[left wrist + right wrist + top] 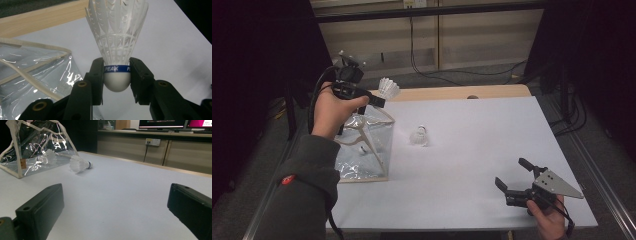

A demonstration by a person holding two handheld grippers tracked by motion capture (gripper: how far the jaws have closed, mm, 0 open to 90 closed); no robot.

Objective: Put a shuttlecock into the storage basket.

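Note:
My left gripper (381,101) is raised above a clear plastic bag (362,150) at the table's left, shut on the cork of a white shuttlecock (117,37) with a blue "PEAK" band. The shuttlecock (388,88) points its feathers away from the hand. A second shuttlecock (419,136) lies on its side on the white table, right of the bag; the right gripper view shows this shuttlecock (80,164) too. Inside the bag (37,147) another shuttlecock (47,156) lies. My right gripper (513,174) rests low near the front right corner, open, jaws wide apart with nothing between them.
The white sheet (482,145) covers a wooden table whose bare back edge (452,92) shows behind it. Cables run along the floor beyond the table. Cabinets and monitors stand at the far wall in the right gripper view.

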